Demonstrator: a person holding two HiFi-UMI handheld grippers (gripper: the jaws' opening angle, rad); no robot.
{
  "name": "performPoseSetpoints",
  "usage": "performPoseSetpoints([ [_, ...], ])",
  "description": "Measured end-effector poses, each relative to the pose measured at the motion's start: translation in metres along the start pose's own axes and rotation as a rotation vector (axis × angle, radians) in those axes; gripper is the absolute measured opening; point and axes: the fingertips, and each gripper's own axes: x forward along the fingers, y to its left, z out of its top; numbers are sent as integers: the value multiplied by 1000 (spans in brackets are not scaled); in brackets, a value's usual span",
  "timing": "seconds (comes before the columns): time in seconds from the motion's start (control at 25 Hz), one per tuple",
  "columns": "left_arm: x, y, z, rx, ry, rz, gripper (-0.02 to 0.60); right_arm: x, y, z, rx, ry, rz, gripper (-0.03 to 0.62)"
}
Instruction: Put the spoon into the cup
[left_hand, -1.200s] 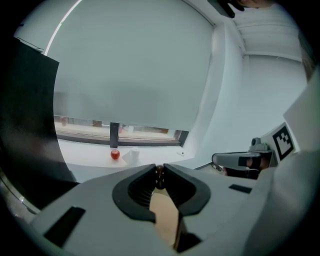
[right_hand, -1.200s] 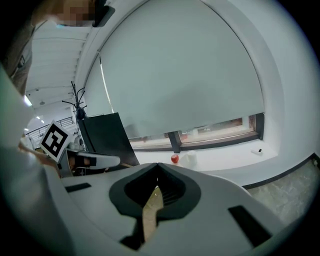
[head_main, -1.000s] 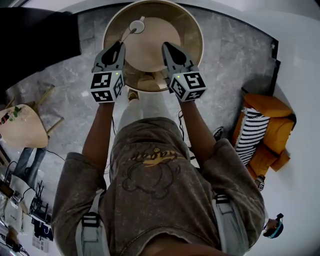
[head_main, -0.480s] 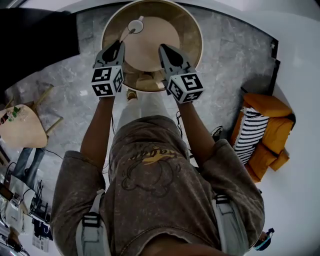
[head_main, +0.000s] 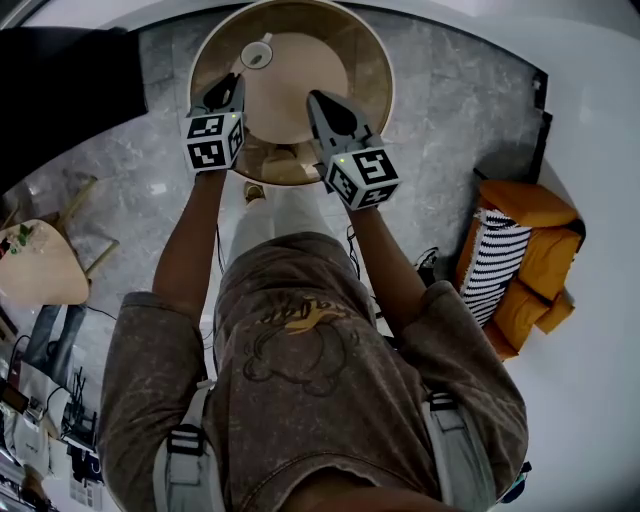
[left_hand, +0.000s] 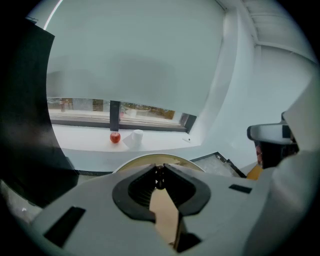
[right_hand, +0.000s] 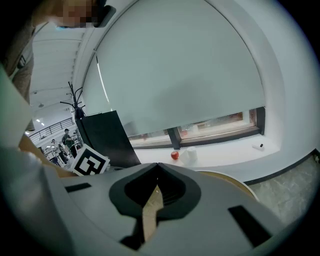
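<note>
- Now down at the cup (head_main: 256, 55): spoon (head_main: 243, 72) slanting as a thin line from the cup's lip back to the left tongs (head_main: 228, 90). Bowl end at or just inside the mouth, too small to say which.
- Stands upright near the far left rim of the bench (head_main: 310, 60), in the same spot on it as a second ago.
- Left tongs nearly pressed together, pinching a small dark sliver at the very tips (left_hand: 159, 176), judged to be the spoon's handle. Sit lower and a little closer to the cup than a second ago, with the marker cube smaller in the head view.
- Reads as the lowering stroke of the task: spoon carried down toward the cup, grip kept, release not yet made.
- Calls next, by judgement, for a little more descent until the bowl end is surely inside, then spreading the tongs.
- Right tongs (head_main: 313, 98) pressed together on nothing (right_hand: 157, 176), hanging over the middle of the bench, well apart from the cup, in the same place as before.
</note>
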Motion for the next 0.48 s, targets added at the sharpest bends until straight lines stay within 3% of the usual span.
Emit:
performPoseSetpoints([
  [0.48,62,15,-37,-14,109,30,60,-4,-12,-4,13,19,-10,14],
])
